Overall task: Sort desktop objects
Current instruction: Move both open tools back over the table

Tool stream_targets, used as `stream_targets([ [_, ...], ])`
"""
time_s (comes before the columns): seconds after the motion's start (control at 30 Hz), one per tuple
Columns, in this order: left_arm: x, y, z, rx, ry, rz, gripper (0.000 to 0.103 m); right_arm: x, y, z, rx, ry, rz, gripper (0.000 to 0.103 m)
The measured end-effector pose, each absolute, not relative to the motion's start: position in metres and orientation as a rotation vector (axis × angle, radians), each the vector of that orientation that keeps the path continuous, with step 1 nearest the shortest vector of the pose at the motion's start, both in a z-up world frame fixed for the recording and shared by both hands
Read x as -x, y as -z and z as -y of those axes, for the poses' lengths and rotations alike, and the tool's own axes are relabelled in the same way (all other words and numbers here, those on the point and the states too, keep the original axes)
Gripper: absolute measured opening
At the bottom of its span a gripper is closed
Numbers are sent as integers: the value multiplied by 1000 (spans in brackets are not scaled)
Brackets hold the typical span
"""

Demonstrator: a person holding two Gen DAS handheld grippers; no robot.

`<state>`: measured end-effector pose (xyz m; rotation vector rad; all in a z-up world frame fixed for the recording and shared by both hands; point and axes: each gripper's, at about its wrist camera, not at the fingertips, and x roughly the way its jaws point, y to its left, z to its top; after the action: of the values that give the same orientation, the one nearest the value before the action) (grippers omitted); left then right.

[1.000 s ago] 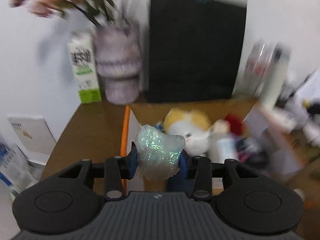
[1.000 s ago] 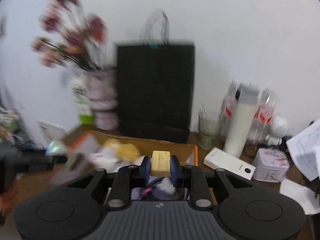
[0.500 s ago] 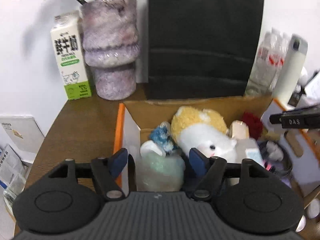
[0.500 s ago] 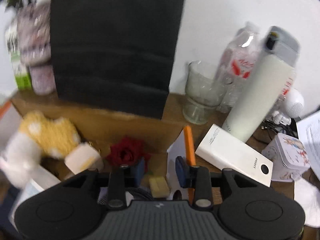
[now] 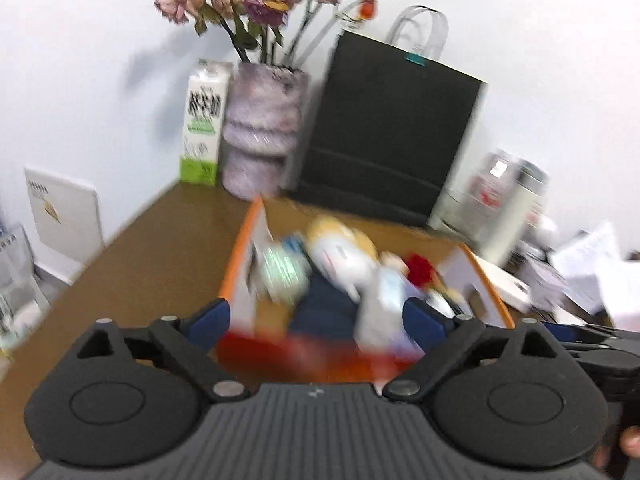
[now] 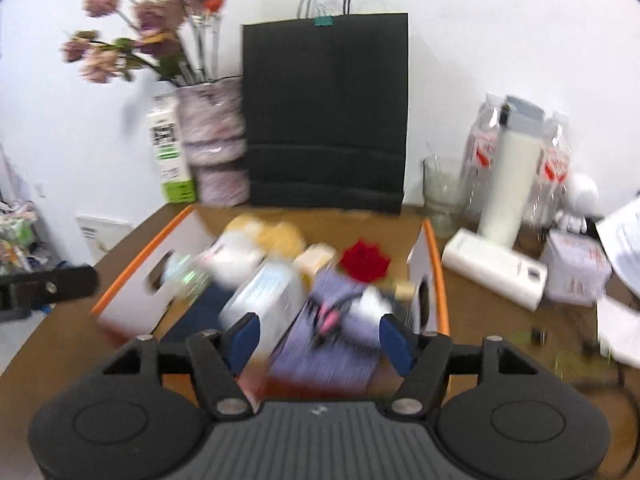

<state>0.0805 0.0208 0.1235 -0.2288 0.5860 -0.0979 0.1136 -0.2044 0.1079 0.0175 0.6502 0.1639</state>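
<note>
We hold both grippers over the near end of a cardboard box with orange-edged flaps, which sits on a brown desk. The left gripper has its blue-padded jaws spread wide with nothing between them. The right gripper is likewise spread wide and holds nothing. Both views are blurred.

Inside the box, nearest us, lie a lilac sheet with a pink-and-black item on it and a white carton. Toward the box's left wall sits a shiny iridescent lump. Farther in we see a yellow-and-white plush toy, a small pale yellow block and a red rose.

On the desk just right of the box lies a white power bank, with a patterned tin beyond it toward the right edge. Behind these stand a glass cup and a tall white flask.

Along the far edge of the desk, against the white wall, stand a green-and-white milk carton, a mottled purple vase of dried roses, and a black paper bag directly behind the box.
</note>
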Motion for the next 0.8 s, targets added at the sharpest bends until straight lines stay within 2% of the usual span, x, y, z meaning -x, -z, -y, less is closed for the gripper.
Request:
stream_targets([
  [0.07, -46, -108, -16, 219, 146, -585, 98, -74, -95, 205, -32, -170, -645, 74],
  [0.23, 24, -61, -2, 146, 184, -575, 98, 4, -59, 208, -43, -137, -661, 75],
  [0.43, 74, -28, 8, 68, 187, -567, 100, 72, -26, 207, -31, -111, -640, 76],
  [0.6, 88, -18, 9, 21, 172, -553, 102, 101, -14, 211, -8, -93, -599, 81],
  [0.8, 78, -12, 5, 63, 161, -610, 102, 100, -9, 220, -49, -79, -601, 83],
])
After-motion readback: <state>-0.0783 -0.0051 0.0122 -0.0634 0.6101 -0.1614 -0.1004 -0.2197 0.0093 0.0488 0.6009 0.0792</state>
